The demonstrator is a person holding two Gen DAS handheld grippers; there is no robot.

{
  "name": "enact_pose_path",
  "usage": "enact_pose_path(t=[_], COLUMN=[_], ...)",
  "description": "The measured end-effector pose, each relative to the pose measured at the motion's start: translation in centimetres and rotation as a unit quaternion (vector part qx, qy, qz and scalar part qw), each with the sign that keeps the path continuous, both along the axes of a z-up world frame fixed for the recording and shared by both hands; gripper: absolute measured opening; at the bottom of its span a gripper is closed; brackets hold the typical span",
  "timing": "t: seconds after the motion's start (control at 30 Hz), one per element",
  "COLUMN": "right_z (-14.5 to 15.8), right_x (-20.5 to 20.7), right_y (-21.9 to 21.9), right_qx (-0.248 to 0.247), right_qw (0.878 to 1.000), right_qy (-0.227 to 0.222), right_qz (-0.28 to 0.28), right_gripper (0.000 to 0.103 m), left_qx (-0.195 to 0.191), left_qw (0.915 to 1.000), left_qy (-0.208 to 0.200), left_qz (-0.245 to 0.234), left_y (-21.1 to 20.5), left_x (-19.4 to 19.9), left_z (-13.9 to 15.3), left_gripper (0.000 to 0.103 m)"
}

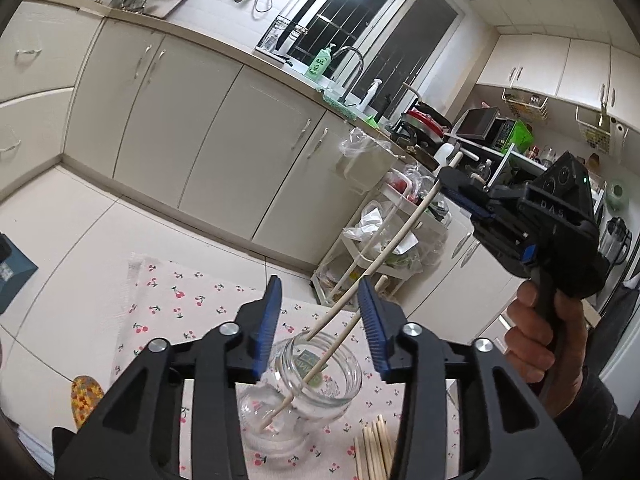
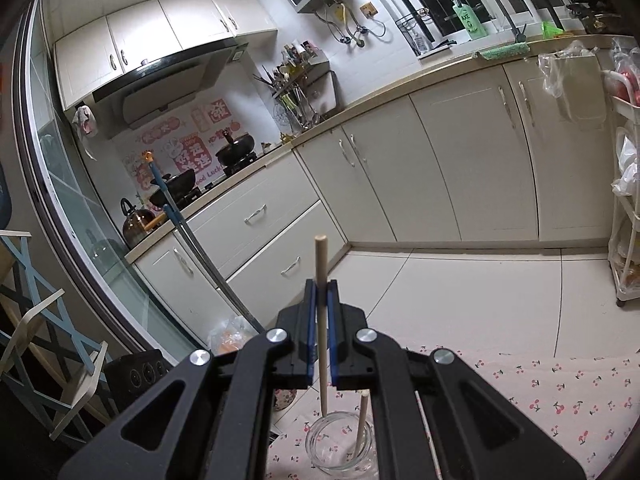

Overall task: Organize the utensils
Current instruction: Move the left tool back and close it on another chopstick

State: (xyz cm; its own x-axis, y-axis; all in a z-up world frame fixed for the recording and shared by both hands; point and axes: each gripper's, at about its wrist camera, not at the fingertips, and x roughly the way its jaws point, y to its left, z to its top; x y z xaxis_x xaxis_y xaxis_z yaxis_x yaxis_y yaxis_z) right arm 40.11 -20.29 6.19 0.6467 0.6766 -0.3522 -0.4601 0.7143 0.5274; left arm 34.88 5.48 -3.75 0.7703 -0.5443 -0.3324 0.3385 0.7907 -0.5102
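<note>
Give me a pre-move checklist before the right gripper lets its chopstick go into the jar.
1. Right gripper clamped on its chopstick: ok, pads pressed on both sides.
2. Chopstick's lower tip inside the glass jar: ok in the right wrist view, it reaches past the rim.
3. Jar upright on the cherry-print cloth: ok.
4. Left gripper clear of the jar: ok, jaws open, nothing pinched between them.
5. Other chopstick already in the jar leaves room: ok, it leans against the far side.
6. Spare chopsticks on the cloth out of the way: ok, beside the jar.
</note>
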Motion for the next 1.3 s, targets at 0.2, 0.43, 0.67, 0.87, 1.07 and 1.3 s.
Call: enact_pose_path(t=[0.2, 0.43, 0.67, 0.87, 1.07, 1.3], right_z=[-0.9, -4.7, -5.6, -2.6, -8.8, -17.4], right_x=[-0.4, 0.6, 0.9, -2.8, -10.9, -16.8], right_y=[0.7, 3.9, 3.8, -0.4, -5.6, -6.1], right_qx=[-0.025, -0.084, -0.086, -0.064, -0.126, -0.178], right_qw=[1.000, 0.995, 0.994, 0.997, 0.974, 0.949], right_qy=[0.012, 0.053, 0.069, 0.032, 0.125, 0.221], right_qz=[0.003, 0.026, 0.020, -0.042, -0.143, -0.141], right_gripper=[0.006, 0.006, 0.028, 0.036, 0.036, 0.034], left_qx=[0.020, 0.045, 0.081, 0.128, 0.218, 0.270], left_qw=[0.9997, 0.9984, 0.9958, 0.9900, 0.9701, 0.9484], left_qy=[0.015, 0.033, 0.042, 0.059, 0.082, 0.134], left_qz=[-0.002, 0.000, -0.004, -0.013, -0.069, -0.098], left_y=[-0.1, -0.7, -1.8, -3.8, -8.7, -13.2], left_x=[-0.5, -1.3, -2.3, -4.2, -7.5, -7.6], left_z=[-0.7, -1.6, -1.7, -1.9, -4.4, -8.0], left_gripper=[0.048, 0.063, 0.076, 0.080, 0.080, 0.066])
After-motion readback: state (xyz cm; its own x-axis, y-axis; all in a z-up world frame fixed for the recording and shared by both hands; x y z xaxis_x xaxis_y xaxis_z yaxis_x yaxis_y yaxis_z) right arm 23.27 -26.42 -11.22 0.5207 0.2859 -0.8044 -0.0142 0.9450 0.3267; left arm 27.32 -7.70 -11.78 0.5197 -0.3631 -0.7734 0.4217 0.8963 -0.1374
